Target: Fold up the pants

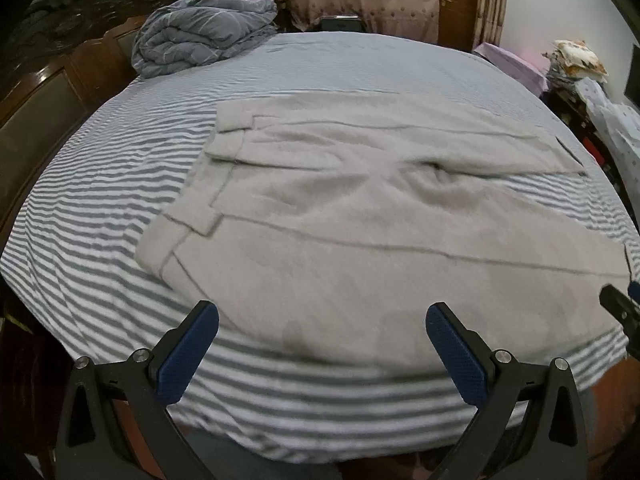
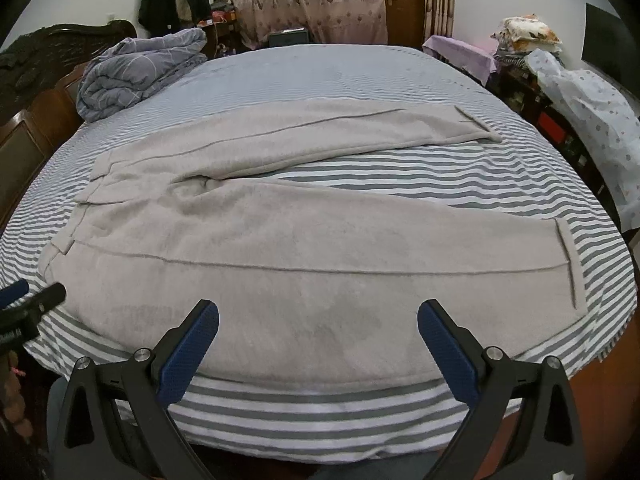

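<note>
Pants [image 2: 256, 248], one pair, lie flat on my striped bed [image 2: 360, 168]; my left gripper [image 1: 322, 340] and right gripper [image 2: 318, 338] hover spread, empty.

Pants [image 2: 256, 264]: soft fleecy cloth, matt, fuzzy nap, stitched seams. Bed sheet [image 2: 360, 168] under pants: woven striped cloth, matt, finely rippled. Quilt [image 2: 132, 72] beyond pants' waistband: puffy quilted cloth, dull sheen. Headboard [image 1: 44, 92] beside quilt: carved dark wood, glossy varnish. Left gripper [image 1: 322, 344], right gripper [image 2: 318, 340]: matt black plastic arms, blue textured jaw pads, shiny metal rivets. Curtain [image 2: 296, 0] behind bed: thin patterned cloth.
</note>
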A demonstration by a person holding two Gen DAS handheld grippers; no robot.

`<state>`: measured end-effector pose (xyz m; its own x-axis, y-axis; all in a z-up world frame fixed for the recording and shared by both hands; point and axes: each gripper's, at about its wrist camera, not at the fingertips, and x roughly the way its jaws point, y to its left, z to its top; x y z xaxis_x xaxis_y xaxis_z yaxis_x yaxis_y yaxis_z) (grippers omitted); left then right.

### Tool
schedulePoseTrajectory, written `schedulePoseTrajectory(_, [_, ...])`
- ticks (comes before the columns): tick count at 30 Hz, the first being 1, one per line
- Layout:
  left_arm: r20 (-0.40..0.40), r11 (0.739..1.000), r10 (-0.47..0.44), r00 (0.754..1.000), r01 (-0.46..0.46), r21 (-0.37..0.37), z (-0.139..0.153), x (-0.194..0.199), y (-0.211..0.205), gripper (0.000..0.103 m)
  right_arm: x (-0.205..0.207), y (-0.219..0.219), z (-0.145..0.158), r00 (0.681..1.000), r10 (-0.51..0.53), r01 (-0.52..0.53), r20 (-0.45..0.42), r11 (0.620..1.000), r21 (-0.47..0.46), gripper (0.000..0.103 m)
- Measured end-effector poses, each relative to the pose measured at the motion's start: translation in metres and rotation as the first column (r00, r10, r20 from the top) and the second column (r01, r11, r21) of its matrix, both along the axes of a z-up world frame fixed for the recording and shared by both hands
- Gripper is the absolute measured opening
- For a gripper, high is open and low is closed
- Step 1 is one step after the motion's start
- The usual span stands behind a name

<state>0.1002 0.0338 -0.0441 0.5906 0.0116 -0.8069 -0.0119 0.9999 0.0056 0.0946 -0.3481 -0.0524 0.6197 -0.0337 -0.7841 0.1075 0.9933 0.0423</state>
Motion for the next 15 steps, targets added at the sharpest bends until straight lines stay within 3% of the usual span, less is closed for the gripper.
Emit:
schedulePoseTrajectory(7, [0.03, 0.999, 0.041, 0.999, -0.04, -0.034, 0.012, 0.055, 0.053, 0.101, 0.028, 0.003, -0.002, 1.0, 0.023, -0.023, -0.005, 0.998, 0.063, 0.099])
schedulePoseTrajectory(15, [0.072, 0.984, 0.1, 0.992, -0.088, -0.156, 0.04, 0.144, 0.131, 0.071, 0.061, 0.01, -0.008, 0.999, 0.024, -0.024, -0.02, 0.999, 0.044, 0.099])
